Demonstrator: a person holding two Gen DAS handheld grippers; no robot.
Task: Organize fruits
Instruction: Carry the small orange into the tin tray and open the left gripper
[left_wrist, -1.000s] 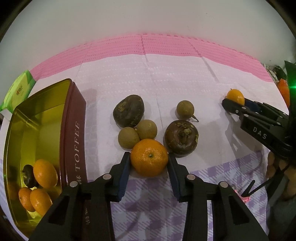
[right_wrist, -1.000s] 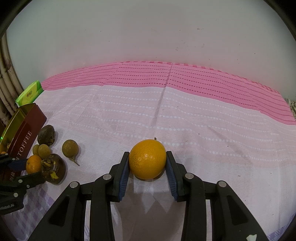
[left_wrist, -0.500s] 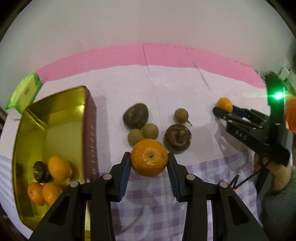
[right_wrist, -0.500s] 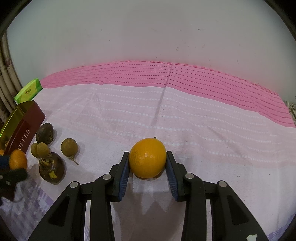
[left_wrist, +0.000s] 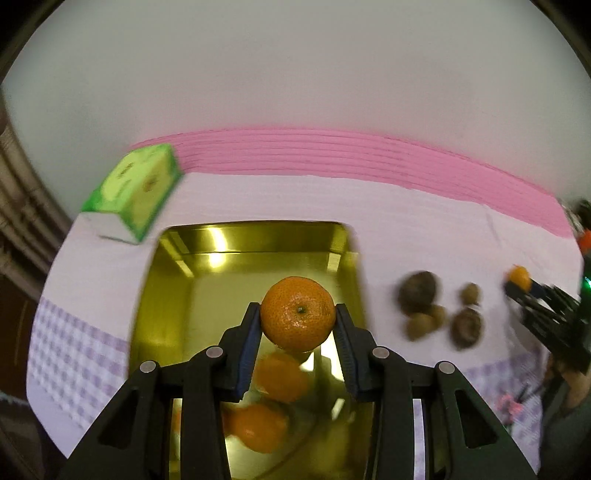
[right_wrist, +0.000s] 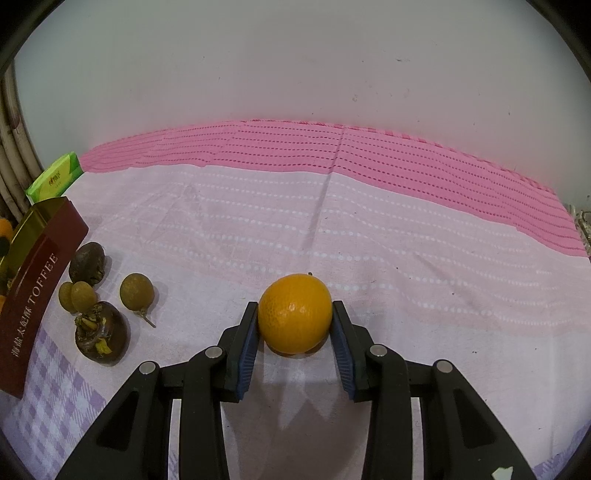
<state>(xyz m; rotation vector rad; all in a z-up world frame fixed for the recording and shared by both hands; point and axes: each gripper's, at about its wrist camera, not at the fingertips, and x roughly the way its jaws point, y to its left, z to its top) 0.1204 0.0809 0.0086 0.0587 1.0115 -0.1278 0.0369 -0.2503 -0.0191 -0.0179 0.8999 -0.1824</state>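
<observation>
Only the left wrist view shows oranges (left_wrist: 281, 376) inside the tin (left_wrist: 255, 232)

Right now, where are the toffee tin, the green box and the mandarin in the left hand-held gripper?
toffee tin (left_wrist: 255, 230), left wrist view, far gold rim.
green box (left_wrist: 138, 184), left wrist view, top face.
mandarin (left_wrist: 298, 314), left wrist view, centre of its peel, near the stem.

A tangerine (left_wrist: 298, 314) is held above the open gold tin (left_wrist: 166, 295), which holds more oranges (left_wrist: 280, 376). An orange (right_wrist: 294, 313) sits on the cloth. Five brown fruits (right_wrist: 101, 328) lie beside the tin
</observation>
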